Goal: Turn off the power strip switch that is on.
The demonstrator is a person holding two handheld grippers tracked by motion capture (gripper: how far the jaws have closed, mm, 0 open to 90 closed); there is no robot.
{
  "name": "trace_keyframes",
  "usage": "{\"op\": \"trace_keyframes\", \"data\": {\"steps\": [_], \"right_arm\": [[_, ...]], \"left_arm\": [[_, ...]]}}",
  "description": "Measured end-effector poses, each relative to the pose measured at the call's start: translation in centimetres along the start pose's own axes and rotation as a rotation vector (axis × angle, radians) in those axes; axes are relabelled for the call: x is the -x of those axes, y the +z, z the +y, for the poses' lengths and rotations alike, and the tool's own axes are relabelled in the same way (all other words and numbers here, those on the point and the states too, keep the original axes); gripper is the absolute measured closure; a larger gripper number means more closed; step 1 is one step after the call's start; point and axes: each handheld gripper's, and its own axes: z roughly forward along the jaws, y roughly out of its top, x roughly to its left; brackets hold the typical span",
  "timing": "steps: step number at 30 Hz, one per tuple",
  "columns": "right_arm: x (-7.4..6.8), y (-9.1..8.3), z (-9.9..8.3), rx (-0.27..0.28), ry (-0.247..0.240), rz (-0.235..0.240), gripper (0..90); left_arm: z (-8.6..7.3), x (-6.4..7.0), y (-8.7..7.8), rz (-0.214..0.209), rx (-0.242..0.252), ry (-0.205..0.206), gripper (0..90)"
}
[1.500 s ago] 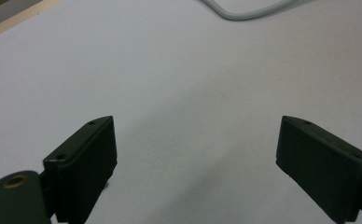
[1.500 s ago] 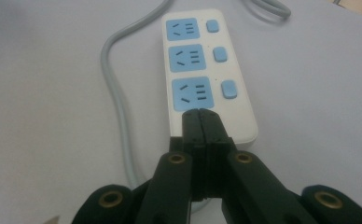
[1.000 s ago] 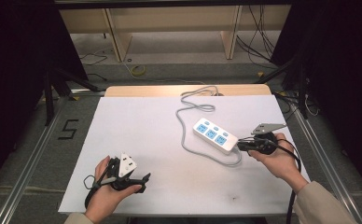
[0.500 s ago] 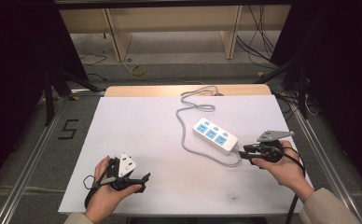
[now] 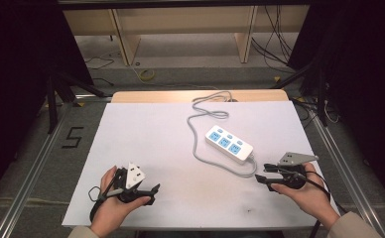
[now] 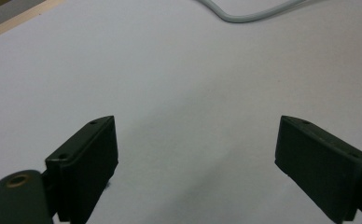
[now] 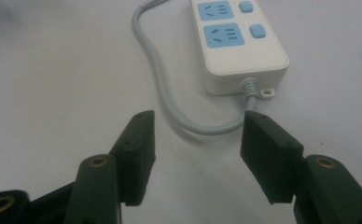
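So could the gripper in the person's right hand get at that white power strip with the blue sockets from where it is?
Probably yes. The right gripper has its jaws open and pointing at the white power strip with blue sockets, and between them lies bare white table and the strip's grey cable.

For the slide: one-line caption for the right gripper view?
Open right gripper poised over the grey cable looping from a white power strip on the white table.

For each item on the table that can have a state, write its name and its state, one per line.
Power strip: flat on the table, sockets up, nothing plugged in.
Grey cable: attached to the strip, loose and curving.
Left gripper: open, empty.
Right gripper: open, empty, jaws near the cable.
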Motion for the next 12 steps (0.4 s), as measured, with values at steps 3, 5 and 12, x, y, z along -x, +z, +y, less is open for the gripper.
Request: {"op": "trace_keyframes", "data": {"steps": [3, 5, 12], "right_arm": [[-0.11, -0.13, -0.20, 0.001, 0.000, 0.001, 41.6], [-0.10, -0.20, -0.24, 0.005, -0.002, -0.001, 39.9], [-0.12, -0.60, -0.35, 0.023, 0.009, -0.011, 35.3]], "left_arm": [[0.03, 0.02, 0.03, -0.001, 0.001, 0.001, 12.8], [0.05, 0.02, 0.01, 0.000, 0.000, 0.002, 12.8], [0.26, 0.22, 0.13, -0.014, 0.006, -0.008, 12.8]]}}
